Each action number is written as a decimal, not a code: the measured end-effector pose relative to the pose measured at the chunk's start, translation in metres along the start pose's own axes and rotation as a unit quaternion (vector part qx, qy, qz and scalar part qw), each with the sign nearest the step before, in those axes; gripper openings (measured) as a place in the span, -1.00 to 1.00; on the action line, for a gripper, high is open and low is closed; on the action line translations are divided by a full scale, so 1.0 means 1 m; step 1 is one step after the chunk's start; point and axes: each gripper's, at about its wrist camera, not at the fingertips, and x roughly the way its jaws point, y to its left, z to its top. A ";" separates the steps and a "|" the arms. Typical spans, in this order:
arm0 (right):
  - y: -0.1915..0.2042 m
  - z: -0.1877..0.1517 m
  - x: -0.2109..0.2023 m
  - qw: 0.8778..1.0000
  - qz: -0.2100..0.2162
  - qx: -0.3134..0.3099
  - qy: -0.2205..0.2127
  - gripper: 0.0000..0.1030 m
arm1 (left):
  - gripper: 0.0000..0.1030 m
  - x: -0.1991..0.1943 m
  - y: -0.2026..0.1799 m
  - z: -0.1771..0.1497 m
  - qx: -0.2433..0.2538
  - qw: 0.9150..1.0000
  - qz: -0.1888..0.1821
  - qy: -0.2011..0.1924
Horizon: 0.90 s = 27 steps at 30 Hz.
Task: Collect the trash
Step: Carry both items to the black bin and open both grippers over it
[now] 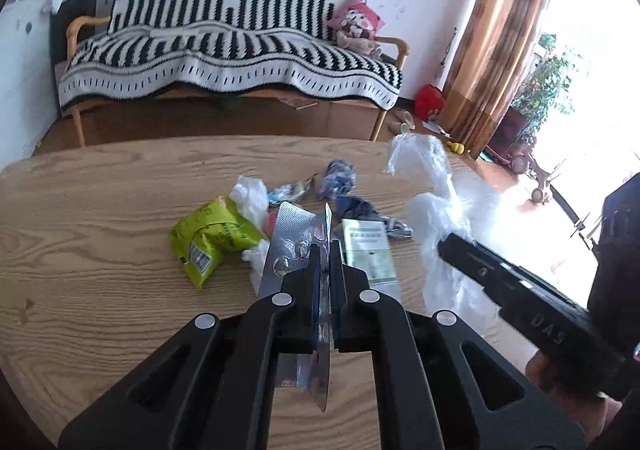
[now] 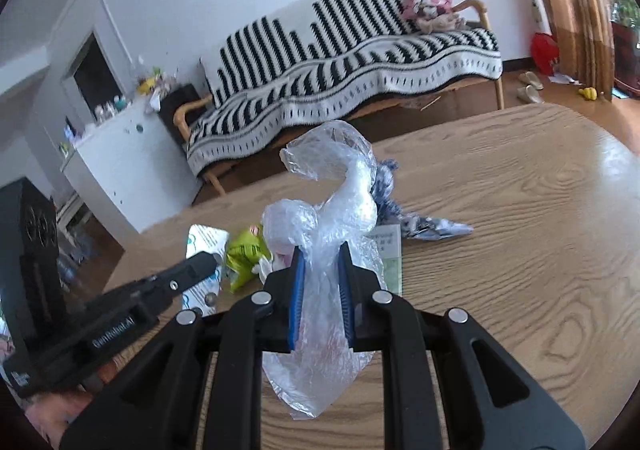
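Pinching a silver blister pack [image 1: 294, 246], left claw [image 1: 325, 250] is pressed tight on the foil sheet, which stands on edge above the counter [image 1: 100, 250] and sticks out past the fingertips and back under the claw. Right claw [image 2: 322, 254] clamps a crumpled clear plastic bag [image 2: 336, 185]; bag bunches up in front of the fingers and hangs loose below them, off the counter. Remaining trash lies in a cluster mid-counter: green snack wrapper [image 1: 208, 238] crumpled on the left, white tissue wad [image 1: 250, 195] touching it, small white-green box [image 1: 370, 254] just behind the left claw tips, blue-white crumpled wrappers [image 1: 340, 177] further back, a small shiny wrapper [image 1: 288, 189] between tissue and blue ones. Held foil sheet blocks part of the pile from the left view; held bag hides most of it from the right view. Beyond the counter: bench sofa with black-white striped blanket [image 1: 224, 41], pink plush toy [image 1: 356, 25] on its right end, brown curtain [image 1: 500, 41], white cabinet [image 2: 120, 169], red bag [image 1: 429, 99] on floor.
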 end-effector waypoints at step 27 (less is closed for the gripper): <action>-0.283 -0.154 -0.245 0.957 -0.170 0.236 0.018 -0.68 | -0.94 0.022 -0.295 -0.130 0.133 0.965 -0.195 0.111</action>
